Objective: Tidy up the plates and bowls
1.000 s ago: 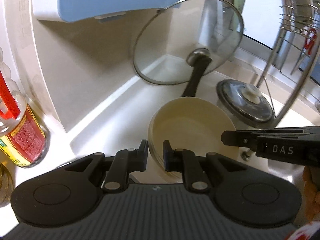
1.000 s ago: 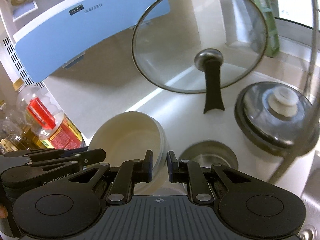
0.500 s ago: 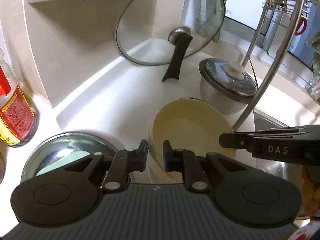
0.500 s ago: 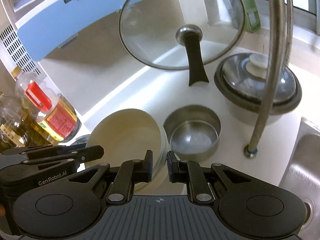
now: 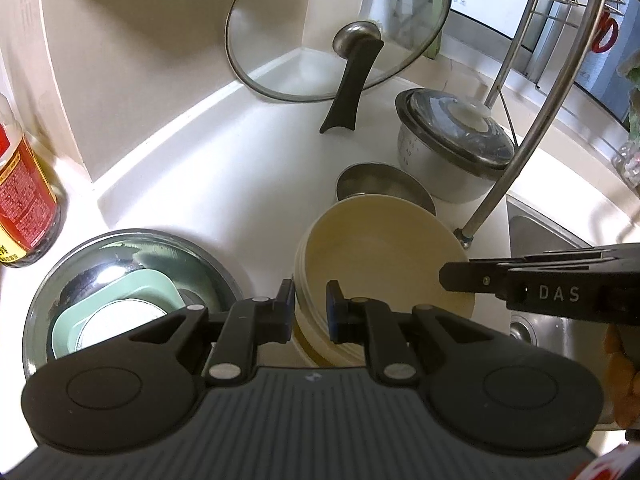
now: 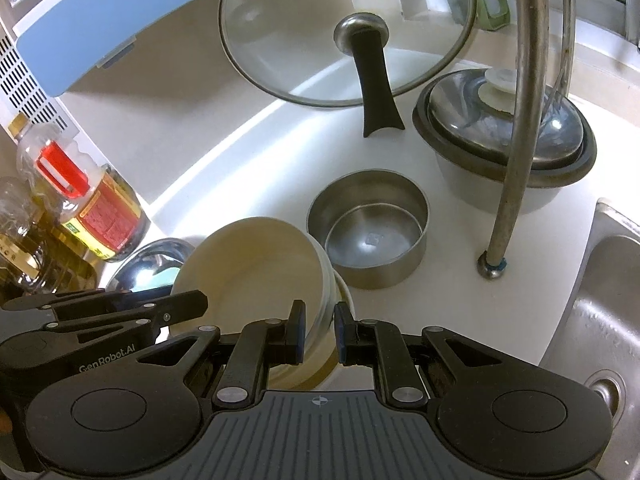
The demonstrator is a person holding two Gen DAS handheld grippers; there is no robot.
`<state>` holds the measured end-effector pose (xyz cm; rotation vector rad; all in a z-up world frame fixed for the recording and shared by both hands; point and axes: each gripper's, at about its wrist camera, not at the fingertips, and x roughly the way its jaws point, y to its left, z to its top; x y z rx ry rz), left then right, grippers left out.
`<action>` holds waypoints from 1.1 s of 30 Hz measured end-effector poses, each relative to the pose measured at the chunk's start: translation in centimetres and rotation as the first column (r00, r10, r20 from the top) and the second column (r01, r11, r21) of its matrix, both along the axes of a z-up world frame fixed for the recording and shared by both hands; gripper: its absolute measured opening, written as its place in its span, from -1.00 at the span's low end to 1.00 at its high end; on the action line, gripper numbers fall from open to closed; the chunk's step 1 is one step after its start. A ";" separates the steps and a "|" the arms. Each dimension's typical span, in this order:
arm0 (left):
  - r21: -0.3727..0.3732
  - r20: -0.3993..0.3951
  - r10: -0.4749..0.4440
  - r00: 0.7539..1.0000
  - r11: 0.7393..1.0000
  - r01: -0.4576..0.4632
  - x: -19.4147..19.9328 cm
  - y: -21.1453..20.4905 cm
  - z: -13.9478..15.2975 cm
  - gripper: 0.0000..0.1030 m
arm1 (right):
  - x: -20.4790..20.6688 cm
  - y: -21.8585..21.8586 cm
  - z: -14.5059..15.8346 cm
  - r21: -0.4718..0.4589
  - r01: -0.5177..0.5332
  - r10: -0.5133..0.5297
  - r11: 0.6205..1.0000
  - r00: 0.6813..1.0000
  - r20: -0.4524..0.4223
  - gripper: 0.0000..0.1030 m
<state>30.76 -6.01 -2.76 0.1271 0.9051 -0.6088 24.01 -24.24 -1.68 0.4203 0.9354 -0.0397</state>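
A stack of cream bowls (image 5: 380, 248) (image 6: 256, 260) hangs over the white counter, held from both sides. My left gripper (image 5: 311, 304) is shut on the stack's left rim. My right gripper (image 6: 320, 332) is shut on its right rim and enters the left wrist view from the right. Just behind the stack stands an empty steel bowl (image 6: 368, 224) (image 5: 380, 184). To the left a large steel basin (image 5: 120, 280) holds a green square dish (image 5: 116, 304) with a white plate inside.
A glass lid (image 6: 348, 32) with a black handle leans in the counter's corner. A lidded steel pot (image 6: 504, 140) and a curved faucet pipe (image 6: 516, 120) stand at the right, beside the sink (image 6: 600, 300). Oil bottles (image 6: 88, 200) line the left edge.
Both grippers have carried the cream bowls forward and down. The steel bowl, the steel basin and the sink have come into view.
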 end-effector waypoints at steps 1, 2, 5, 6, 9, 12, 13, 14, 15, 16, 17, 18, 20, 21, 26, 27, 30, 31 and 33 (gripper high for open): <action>0.001 -0.002 0.000 1.000 1.000 0.000 0.0 0.0 0.0 -0.74 | 0.0 0.0 0.0 0.000 -0.002 0.002 1.000 1.000 -0.002 -0.71; 0.002 -0.003 -0.001 1.000 1.000 0.001 0.0 0.0 -0.1 -0.74 | 0.1 -0.1 0.0 0.000 -0.003 0.003 1.000 1.000 -0.004 -0.71; 0.005 -0.011 -0.001 1.000 1.000 0.001 0.1 0.0 -0.3 -0.74 | 0.1 -0.1 -0.2 -0.001 -0.008 0.008 1.000 1.000 -0.013 -0.71; 0.006 -0.015 0.001 1.000 1.000 -0.001 0.1 0.0 -0.3 -0.74 | 0.1 -0.1 -0.3 0.000 -0.009 0.009 1.000 1.000 -0.016 -0.71; 0.009 -0.027 0.002 1.000 1.000 -0.002 0.2 0.0 -0.5 -0.73 | 0.2 -0.1 -0.5 0.003 -0.012 0.012 1.000 1.000 -0.026 -0.71; 0.008 -0.031 0.001 1.000 1.000 -0.001 0.3 0.0 -0.6 -0.74 | 0.3 -0.1 -0.6 0.003 -0.014 0.014 1.000 0.999 -0.029 -0.71; 0.005 -0.034 0.001 0.999 1.000 -0.001 0.2 0.0 -0.6 -0.73 | 0.4 -0.1 -0.6 0.003 -0.014 0.014 1.000 0.999 -0.030 -0.71; 0.003 -0.038 0.000 0.999 1.000 0.000 0.3 0.0 -0.6 -0.70 | 0.4 -0.1 -0.6 0.004 -0.014 0.014 1.000 0.999 -0.030 -0.71; -0.001 -0.043 0.000 0.999 1.000 0.000 0.3 0.0 -0.7 -0.66 | 0.4 -0.1 -0.6 0.005 -0.013 0.013 1.000 0.999 -0.030 -0.71; -0.002 -0.046 0.000 0.999 1.000 0.000 0.3 0.0 -0.7 -0.64 | 0.4 -0.1 -0.6 0.006 -0.013 0.013 1.000 0.999 -0.029 -0.71; -0.001 -0.046 -0.002 0.999 1.000 0.002 0.3 0.0 -0.7 -0.63 | 0.4 -0.1 -0.5 0.007 -0.013 0.013 1.000 1.000 -0.028 -0.71; -0.001 -0.045 -0.002 0.999 1.000 0.002 0.3 0.0 -0.7 -0.63 | 0.4 0.0 -0.5 0.008 -0.012 0.012 1.000 1.000 -0.028 -0.71; -0.003 -0.044 -0.005 0.999 1.000 0.004 0.3 0.0 -0.6 -0.63 | 0.5 0.0 -0.5 0.005 -0.010 0.010 1.000 0.999 -0.036 -0.71; -0.004 -0.043 -0.005 0.999 1.000 0.005 0.3 0.0 -0.6 -0.62 | 0.5 0.0 -0.5 0.006 -0.009 0.009 1.000 0.999 -0.039 -0.71; -0.007 -0.028 -0.008 1.000 1.000 0.007 0.1 0.1 -0.2 -0.58 | 0.5 0.0 -0.4 0.006 -0.011 0.011 1.000 0.999 -0.037 -0.39; -0.008 -0.028 -0.006 1.000 1.000 0.006 0.1 0.1 -0.2 -0.58 | 0.4 0.1 -0.3 0.003 -0.011 0.011 1.000 0.999 -0.031 -0.34; -0.005 -0.022 -0.007 1.000 1.000 0.007 -0.1 0.2 -0.1 -0.58 | 0.3 0.1 -0.1 0.005 -0.011 0.011 1.000 1.000 -0.020 -0.26; -0.006 -0.020 -0.007 1.000 1.000 0.007 -0.1 0.2 0.0 -0.58 | 0.3 0.1 0.0 0.004 -0.012 0.012 1.000 1.000 -0.018 -0.25; -0.006 -0.018 -0.005 1.000 1.000 0.005 -0.2 0.2 0.0 -0.58 | 0.3 0.2 0.0 0.005 -0.013 0.013 1.000 1.000 -0.017 -0.25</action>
